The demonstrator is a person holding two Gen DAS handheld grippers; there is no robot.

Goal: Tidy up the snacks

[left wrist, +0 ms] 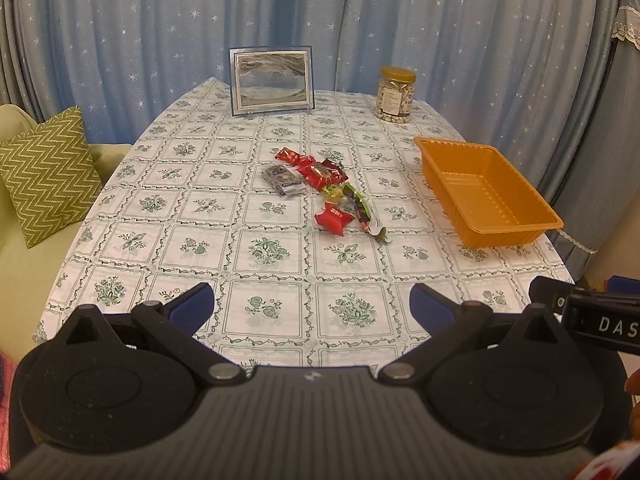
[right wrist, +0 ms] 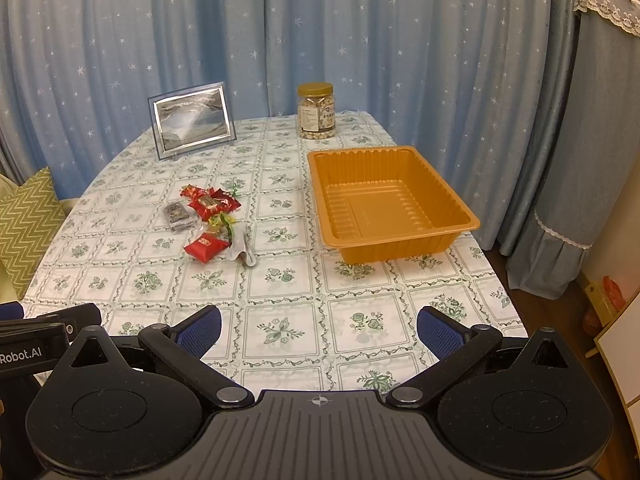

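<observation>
1 tray [right wrist: 394, 236], 1 jar [right wrist: 315, 110]

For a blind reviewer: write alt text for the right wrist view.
An empty orange tray sits right of a small pile of wrapped snacks on a floral-tiled tablecloth. The right gripper hovers at the near edge, jaws open and empty. A nut jar and picture frame stand behind, before blue curtains.

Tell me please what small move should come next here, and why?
Probably move the right claw forward and left toward the red pillow-shaped candy packet, the nearest piece of the snack pile. Both claws are open and hold nothing, the left claw included, and the orange ribbed plastic tray is empty. The tray lies to the right of the pile, so the right claw looks better placed.
</observation>
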